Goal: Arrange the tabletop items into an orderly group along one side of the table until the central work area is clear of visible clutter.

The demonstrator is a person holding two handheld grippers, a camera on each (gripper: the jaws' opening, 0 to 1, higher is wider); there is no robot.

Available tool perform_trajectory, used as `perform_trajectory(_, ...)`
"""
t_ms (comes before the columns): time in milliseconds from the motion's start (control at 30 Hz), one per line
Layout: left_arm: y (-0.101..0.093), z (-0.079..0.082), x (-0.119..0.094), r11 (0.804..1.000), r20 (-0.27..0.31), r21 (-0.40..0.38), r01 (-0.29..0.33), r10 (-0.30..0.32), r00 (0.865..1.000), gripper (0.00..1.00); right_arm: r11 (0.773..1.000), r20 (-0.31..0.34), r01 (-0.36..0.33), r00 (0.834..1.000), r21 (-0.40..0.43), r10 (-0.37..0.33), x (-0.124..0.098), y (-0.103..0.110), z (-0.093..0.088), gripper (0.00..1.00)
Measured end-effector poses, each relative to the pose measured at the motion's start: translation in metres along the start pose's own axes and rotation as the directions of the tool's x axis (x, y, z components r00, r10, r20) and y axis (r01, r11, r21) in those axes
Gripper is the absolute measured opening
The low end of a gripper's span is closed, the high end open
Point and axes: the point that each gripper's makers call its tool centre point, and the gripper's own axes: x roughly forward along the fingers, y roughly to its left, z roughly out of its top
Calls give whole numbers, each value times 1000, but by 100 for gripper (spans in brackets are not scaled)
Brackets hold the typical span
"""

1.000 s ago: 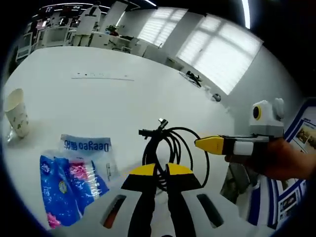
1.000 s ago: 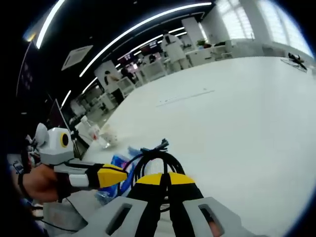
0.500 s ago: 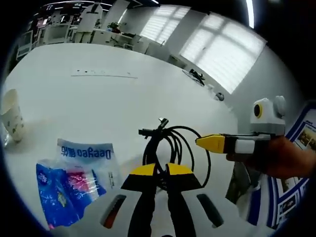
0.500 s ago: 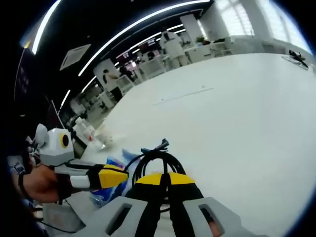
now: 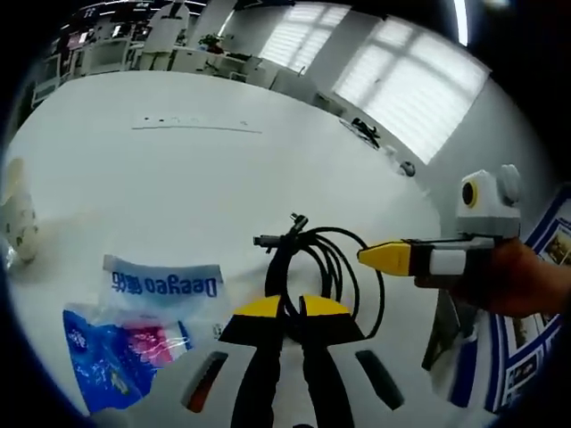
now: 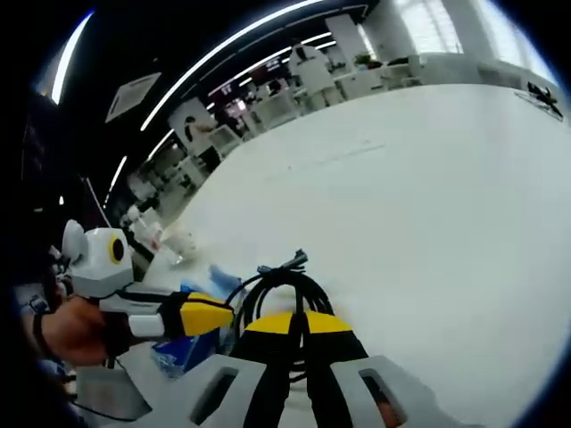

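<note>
A coiled black cable [image 5: 312,263] hangs between both grippers over the white table [image 5: 178,178]. My left gripper [image 5: 291,308] is shut on the coil's near end. The right gripper [image 5: 368,257] comes in from the right, its yellow tip shut on the coil's right side. In the right gripper view the same cable [image 6: 278,281] rises from my shut right gripper [image 6: 300,323], and the left gripper [image 6: 223,314] meets the coil's left side. A blue snack packet [image 5: 111,348] with a white printed strip [image 5: 161,283] lies to the left, with a paper cup [image 5: 16,223] farther left.
A thin strip [image 5: 192,125] lies on the far part of the table. Small dark objects [image 5: 370,134] sit near its far right edge. A person's hand [image 5: 522,285] holds the right gripper. Desks and people stand in the background. The blue packet [image 6: 183,343] lies under the left gripper.
Both views have shifted a little with the hands, so the cup and packet sit nearer the left edge. The cable stays in both grips, the jaws unchanged.
</note>
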Motion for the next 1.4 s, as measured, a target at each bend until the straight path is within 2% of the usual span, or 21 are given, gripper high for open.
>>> perform_trajectory(333,10,-1,13,1000,-9,-14,-21,21,1000,4,1000,-29,-1,1000,12,2,13,-7,-5,0)
perform_trajectory(533,14,-10,16,999,-41,15,-35,35,999,5,1000,-59,2,998,11,-1,21,-12,-13,0)
perform_trajectory(733,12,-12,14,998,-55,43,-37,40,998,5,1000,-75,13,997,14,-12,19,-13,-17,0)
perform_trajectory(1000,7,-5,13,999,-42,35,-28,29,999,12,1000,-78,13,997,1,-13,16,-9,-17,2)
perform_trajectory(1400,8,2,6,998,-28,51,-32,33,999,14,1000,-80,23,997,-9,-24,11,-13,-17,4)
